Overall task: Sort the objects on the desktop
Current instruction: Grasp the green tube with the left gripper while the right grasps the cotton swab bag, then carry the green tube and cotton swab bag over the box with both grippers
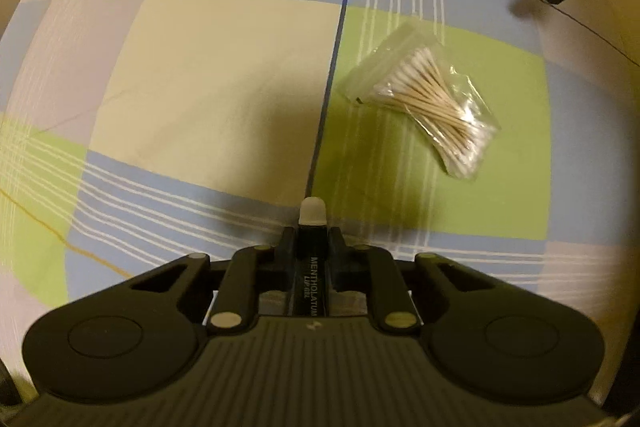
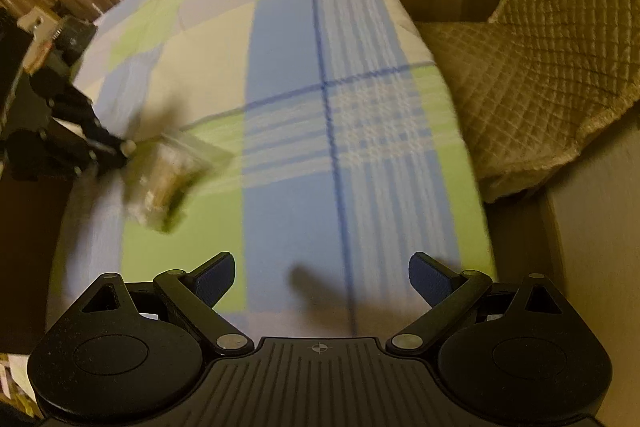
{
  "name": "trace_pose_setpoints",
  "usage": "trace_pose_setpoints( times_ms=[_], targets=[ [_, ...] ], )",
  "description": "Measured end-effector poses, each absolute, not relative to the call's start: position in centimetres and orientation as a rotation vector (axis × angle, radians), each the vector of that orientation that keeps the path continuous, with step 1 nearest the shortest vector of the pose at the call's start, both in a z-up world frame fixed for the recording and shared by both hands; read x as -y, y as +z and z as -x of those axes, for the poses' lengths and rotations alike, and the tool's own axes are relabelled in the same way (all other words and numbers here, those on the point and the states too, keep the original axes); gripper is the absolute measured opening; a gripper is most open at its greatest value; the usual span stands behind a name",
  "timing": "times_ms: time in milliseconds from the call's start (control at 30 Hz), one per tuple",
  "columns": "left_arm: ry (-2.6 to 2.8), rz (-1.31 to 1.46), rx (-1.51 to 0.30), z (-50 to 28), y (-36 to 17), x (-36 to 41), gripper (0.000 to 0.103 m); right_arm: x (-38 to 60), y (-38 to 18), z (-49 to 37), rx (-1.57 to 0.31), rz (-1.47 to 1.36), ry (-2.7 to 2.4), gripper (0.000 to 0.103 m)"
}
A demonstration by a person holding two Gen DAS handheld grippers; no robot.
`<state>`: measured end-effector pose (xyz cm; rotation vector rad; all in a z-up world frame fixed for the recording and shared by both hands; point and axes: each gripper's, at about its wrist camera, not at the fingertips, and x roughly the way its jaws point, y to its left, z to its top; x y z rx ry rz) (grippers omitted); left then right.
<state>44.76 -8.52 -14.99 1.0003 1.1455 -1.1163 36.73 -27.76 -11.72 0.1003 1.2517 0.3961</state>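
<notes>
Nearest us, our left gripper (image 1: 311, 239) is clamped on a slim black lip gel tube (image 1: 310, 267), white cap poking forward past the fingertips. The grip sits far back on a smooth, narrow barrel, so we judge it could pivot or slide out. Beyond, the bag of cotton swabs (image 1: 434, 103) lies on the checked cloth (image 1: 224, 67). Farthest, our right gripper (image 2: 322, 281) hangs wide and empty; its slippery plastic could shift when pinched.
</notes>
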Motion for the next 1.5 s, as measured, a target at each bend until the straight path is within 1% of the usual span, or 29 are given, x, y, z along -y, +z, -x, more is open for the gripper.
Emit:
trace_pose_setpoints(
  times_ms=[100,267,300,333,367,467,633,700,733,767,833,867,933,1067,1233,1500],
  targets=[
    [-1.088,-0.956,-1.148,-44.3,-14.6,7.6,0.013,25.5,-11.4,-37.1,-1.225,-0.114,0.427,0.096],
    [-1.074,-0.857,-1.109,-43.4,-11.6,5.8,0.012,20.0,-11.3,-37.7,-1.202,-0.087,0.494,0.096],
    [-1.068,-0.844,-1.101,-43.3,-11.0,5.7,0.012,18.8,-11.3,-37.8,-1.199,-0.071,0.502,0.092],
    [-1.060,-0.823,-1.096,-43.1,-10.3,5.2,0.012,17.5,-11.4,-38.0,-1.201,-0.053,0.515,0.085],
    [-1.055,-0.808,-1.089,-42.7,-9.7,5.0,0.012,16.5,-11.6,-38.1,-1.204,-0.047,0.524,0.074],
    [-1.028,-0.777,-1.067,-42.5,-8.4,4.5,0.012,14.2,-12.5,-38.9,-1.246,-0.040,0.505,0.074],
    [-0.976,-0.732,-1.055,-40.0,-6.3,2.9,0.012,12.3,-13.7,-39.4,-1.251,-0.011,0.438,0.073],
    [-0.960,-0.712,-1.055,-39.3,-5.8,2.2,0.012,12.0,-14.1,-39.5,-1.259,0.003,0.437,0.048],
    [-0.951,-0.700,-1.055,-39.0,-5.6,2.0,0.012,12.0,-14.4,-39.5,-1.271,-0.001,0.440,0.048],
    [-0.945,-0.688,-1.054,-38.7,-5.3,1.7,0.012,11.9,-14.5,-39.3,-1.260,0.019,0.446,0.045],
    [-0.932,-0.663,-1.051,-38.0,-4.8,1.2,0.012,11.5,-14.5,-39.0,-1.245,0.066,0.482,0.028],
    [-0.928,-0.649,-1.049,-37.7,-4.6,1.0,0.012,11.5,-14.5,-38.8,-1.249,0.068,0.507,0.027],
    [-0.918,-0.627,-1.043,-37.0,-4.0,0.5,0.012,11.6,-14.2,-38.2,-1.244,0.106,0.556,0.021],
    [-0.889,-0.586,-1.033,-35.3,-2.5,-0.7,0.012,12.1,-12.9,-37.0,-1.222,0.175,0.649,0.019],
    [-0.830,-0.557,-1.015,-32.9,-0.3,-2.8,0.013,12.3,-9.8,-35.7,-1.184,0.244,0.778,0.019],
    [-0.673,-0.524,-1.005,-29.4,2.4,-7.5,0.013,9.0,-6.1,-32.9,-1.113,0.403,0.965,0.019]
  ],
)
